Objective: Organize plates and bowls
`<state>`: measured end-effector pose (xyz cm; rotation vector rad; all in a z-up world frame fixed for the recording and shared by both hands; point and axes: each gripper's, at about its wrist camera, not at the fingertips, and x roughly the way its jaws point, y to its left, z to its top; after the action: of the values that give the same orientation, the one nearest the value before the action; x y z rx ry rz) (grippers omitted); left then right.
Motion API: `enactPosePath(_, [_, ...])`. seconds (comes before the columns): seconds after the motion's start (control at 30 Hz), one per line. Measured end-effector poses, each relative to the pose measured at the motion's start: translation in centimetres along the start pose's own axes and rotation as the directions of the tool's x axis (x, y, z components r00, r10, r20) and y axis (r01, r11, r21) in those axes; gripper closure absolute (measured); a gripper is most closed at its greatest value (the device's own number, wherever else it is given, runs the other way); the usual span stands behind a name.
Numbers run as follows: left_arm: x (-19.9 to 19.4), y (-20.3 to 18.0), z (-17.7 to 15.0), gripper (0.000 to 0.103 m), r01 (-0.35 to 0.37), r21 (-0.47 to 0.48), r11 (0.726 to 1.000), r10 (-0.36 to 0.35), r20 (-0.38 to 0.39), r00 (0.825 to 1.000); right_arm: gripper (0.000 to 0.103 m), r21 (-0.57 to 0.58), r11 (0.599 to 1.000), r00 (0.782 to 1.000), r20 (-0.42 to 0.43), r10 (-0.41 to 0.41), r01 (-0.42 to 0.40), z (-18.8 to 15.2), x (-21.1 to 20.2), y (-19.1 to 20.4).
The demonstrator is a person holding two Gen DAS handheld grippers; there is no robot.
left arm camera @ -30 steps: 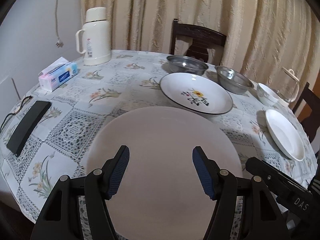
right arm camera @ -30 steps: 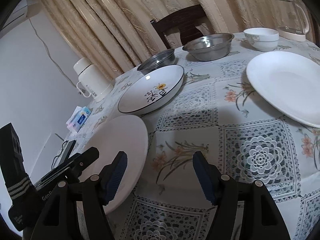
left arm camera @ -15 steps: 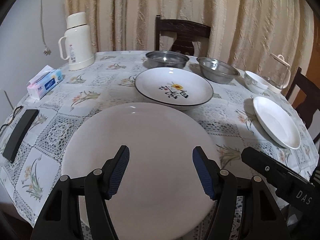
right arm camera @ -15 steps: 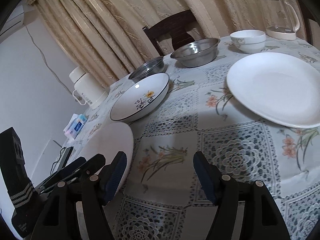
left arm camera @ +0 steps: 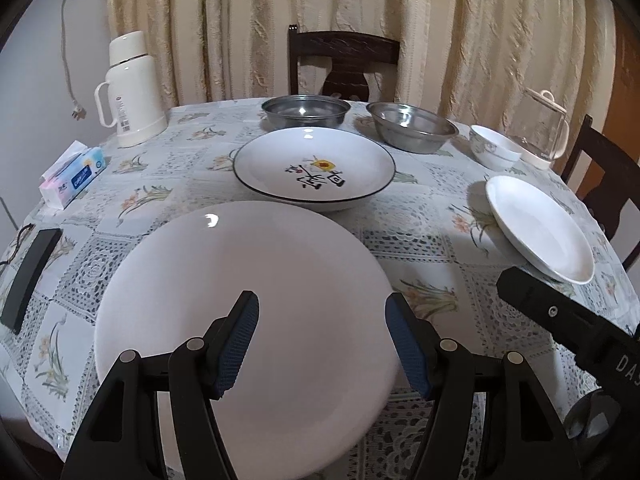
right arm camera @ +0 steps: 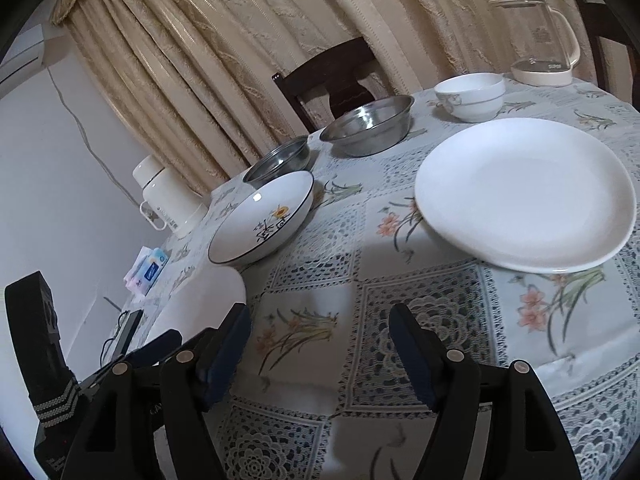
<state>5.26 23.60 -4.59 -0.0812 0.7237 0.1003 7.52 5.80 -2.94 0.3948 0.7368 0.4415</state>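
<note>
Left wrist view: both claws released; left claw (left arm camera: pixel 322 340) over white plate (left arm camera: pixel 240 300); right claw (left arm camera: pixel 568 332) marked "DAS".

- Plain white plates, 2: large plate (left arm camera: pixel 240 300) nearest, smaller plate (left arm camera: pixel 538 226) at right.
- Decorated black-rimmed dish (left arm camera: pixel 314 168), 1.
- Steel bowls, 2: (left arm camera: pixel 305 111) and (left arm camera: pixel 411 126).
- White ceramic bowl (left arm camera: pixel 494 153), 1, possibly two stacked; unclear.
- Thermos jug (left arm camera: pixel 132 88), 1.
- Glass kettle (left arm camera: pixel 544 128), 1.
- Tissue pack (left arm camera: pixel 74 174), 1.
- Flat black device (left arm camera: pixel 30 278), 1.
- Dark wooden chairs, 2: (left arm camera: pixel 344 64), (left arm camera: pixel 606 184).
</note>
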Motion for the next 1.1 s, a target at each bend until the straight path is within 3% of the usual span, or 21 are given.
enactPosePath(0.77, [1.8, -5.6, 0.2, 0.036, 0.087, 0.036, 0.996, -0.084, -0.074, 0.994, 0.024, 0.047, 0.993, 0.986, 0.123, -0.114, 0.109, 1.7, -3.6, -4.1])
enactPosePath(1.1, [1.5, -7.9, 1.3, 0.036, 0.072, 0.068, 0.995, -0.071, -0.013, 0.997, 0.023, 0.076, 0.984, 0.97, 0.17, -0.172, 0.161, 2.8, -5.0, -6.4])
